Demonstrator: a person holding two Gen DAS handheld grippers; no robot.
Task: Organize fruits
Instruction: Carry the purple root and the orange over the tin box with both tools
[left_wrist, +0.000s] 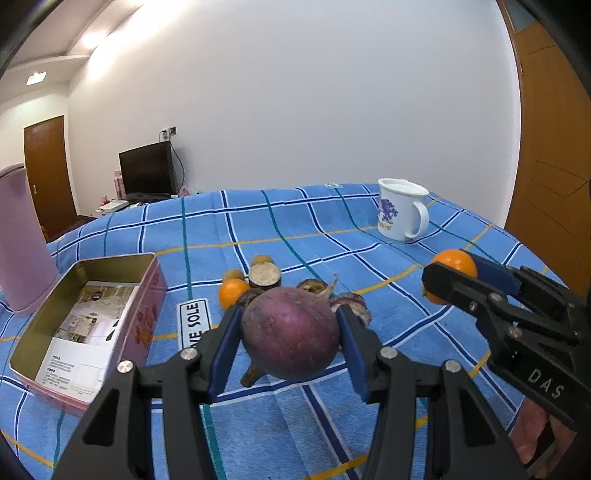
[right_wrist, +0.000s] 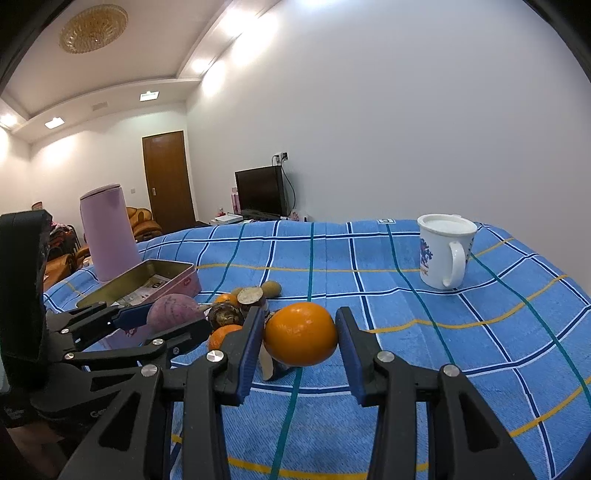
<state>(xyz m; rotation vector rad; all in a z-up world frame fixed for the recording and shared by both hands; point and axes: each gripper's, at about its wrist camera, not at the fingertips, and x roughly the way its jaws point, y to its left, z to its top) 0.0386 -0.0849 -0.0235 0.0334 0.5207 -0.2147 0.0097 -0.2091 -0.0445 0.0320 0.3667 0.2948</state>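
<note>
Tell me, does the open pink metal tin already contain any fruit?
No. The open pink metal tin holds only a printed paper sheet; the small oranges and brown fruits lie outside it on the blue checked cloth.

**Words you can read**

A white label (left_wrist: 194, 325) lies on the blue checked cloth (left_wrist: 295, 229). It says "SOLE" in big black letters; the letters before it are partly hidden. The right claw (left_wrist: 448, 282) has "DAS" in white on its black body. The small print inside the tin box (left_wrist: 85, 325) is too tiny to read.
</note>
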